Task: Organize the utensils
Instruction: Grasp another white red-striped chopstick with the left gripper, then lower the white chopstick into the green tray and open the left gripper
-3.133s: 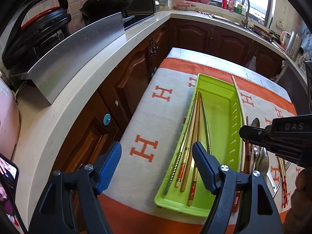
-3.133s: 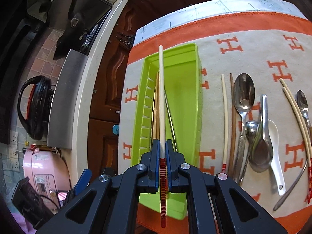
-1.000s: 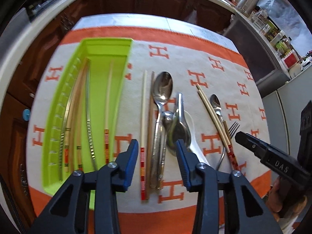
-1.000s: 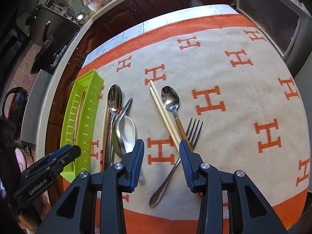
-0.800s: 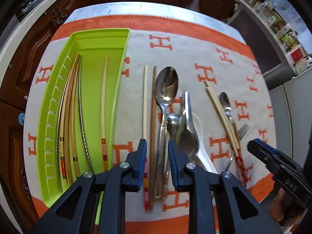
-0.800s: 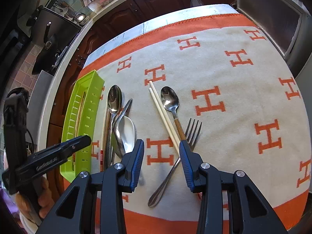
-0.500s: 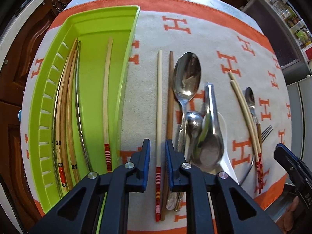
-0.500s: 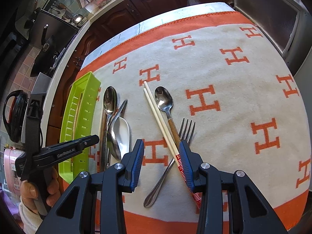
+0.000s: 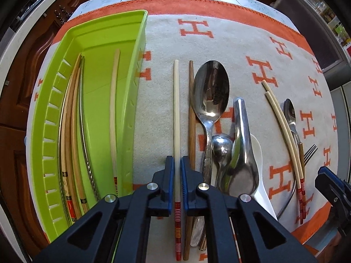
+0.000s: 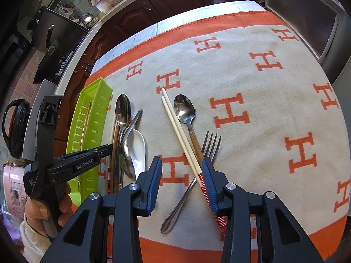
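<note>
My left gripper (image 9: 177, 184) points straight down, its jaws closing tight on a cream chopstick (image 9: 176, 109) with a red-striped end; both pads touch it. The chopstick lies on the cloth, with a brown chopstick (image 9: 191, 109) and a large steel spoon (image 9: 210, 87) just right of it. To the left, the green tray (image 9: 140, 43) holds several chopsticks (image 9: 72, 120). My right gripper (image 10: 182, 164) hovers open over the cloth. A pair of cream chopsticks (image 10: 177, 127) runs beside its right finger, near a small spoon (image 10: 185, 109) and a fork (image 10: 210, 142).
A white ceramic spoon (image 10: 137, 146) and more steel spoons (image 9: 241, 153) are piled between the two chopstick groups. The cream-and-orange cloth (image 10: 263, 109) covers the table. A counter with dark cabinets (image 10: 153, 2) and a pink appliance (image 10: 13, 188) stand to the left.
My left gripper came down over the cream chopstick and its jaws shut on it. The right gripper stayed where it was, still open.
</note>
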The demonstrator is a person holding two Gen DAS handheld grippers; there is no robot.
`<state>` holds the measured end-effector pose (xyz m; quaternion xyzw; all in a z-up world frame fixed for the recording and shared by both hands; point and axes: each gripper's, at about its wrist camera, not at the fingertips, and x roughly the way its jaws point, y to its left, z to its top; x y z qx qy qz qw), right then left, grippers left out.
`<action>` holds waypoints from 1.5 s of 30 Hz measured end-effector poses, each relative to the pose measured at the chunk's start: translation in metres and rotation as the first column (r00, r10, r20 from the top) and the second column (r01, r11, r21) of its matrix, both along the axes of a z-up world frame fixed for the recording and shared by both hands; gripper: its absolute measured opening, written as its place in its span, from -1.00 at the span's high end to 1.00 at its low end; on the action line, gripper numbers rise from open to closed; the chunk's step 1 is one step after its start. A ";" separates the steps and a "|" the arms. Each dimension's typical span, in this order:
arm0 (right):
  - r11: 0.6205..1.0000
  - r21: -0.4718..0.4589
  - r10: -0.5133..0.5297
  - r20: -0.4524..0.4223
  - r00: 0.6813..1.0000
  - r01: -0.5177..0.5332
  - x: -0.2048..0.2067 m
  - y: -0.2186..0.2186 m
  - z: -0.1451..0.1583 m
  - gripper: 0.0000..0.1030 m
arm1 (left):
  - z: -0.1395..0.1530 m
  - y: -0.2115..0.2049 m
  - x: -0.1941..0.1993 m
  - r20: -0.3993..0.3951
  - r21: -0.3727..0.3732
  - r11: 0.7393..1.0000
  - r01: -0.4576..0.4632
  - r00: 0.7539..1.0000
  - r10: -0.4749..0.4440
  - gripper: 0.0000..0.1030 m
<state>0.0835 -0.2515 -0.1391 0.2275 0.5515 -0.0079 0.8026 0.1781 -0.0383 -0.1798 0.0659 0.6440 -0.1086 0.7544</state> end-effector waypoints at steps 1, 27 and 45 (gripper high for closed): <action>1.000 0.000 0.001 -0.001 1.000 -0.001 0.000 0.000 0.000 0.26 | 0.001 0.002 -0.001 0.007 -0.005 1.000 0.000 1.000 0.000 0.94; 0.979 0.031 0.202 -0.014 0.979 -0.202 0.038 0.086 0.017 0.26 | 0.114 0.118 -0.021 0.178 -0.043 0.997 -0.063 0.981 0.070 0.94; 0.982 0.038 0.188 -0.208 0.960 -0.184 0.109 0.156 -0.027 0.49 | 0.085 0.170 -0.021 0.276 -0.080 0.979 -0.189 0.939 0.204 0.16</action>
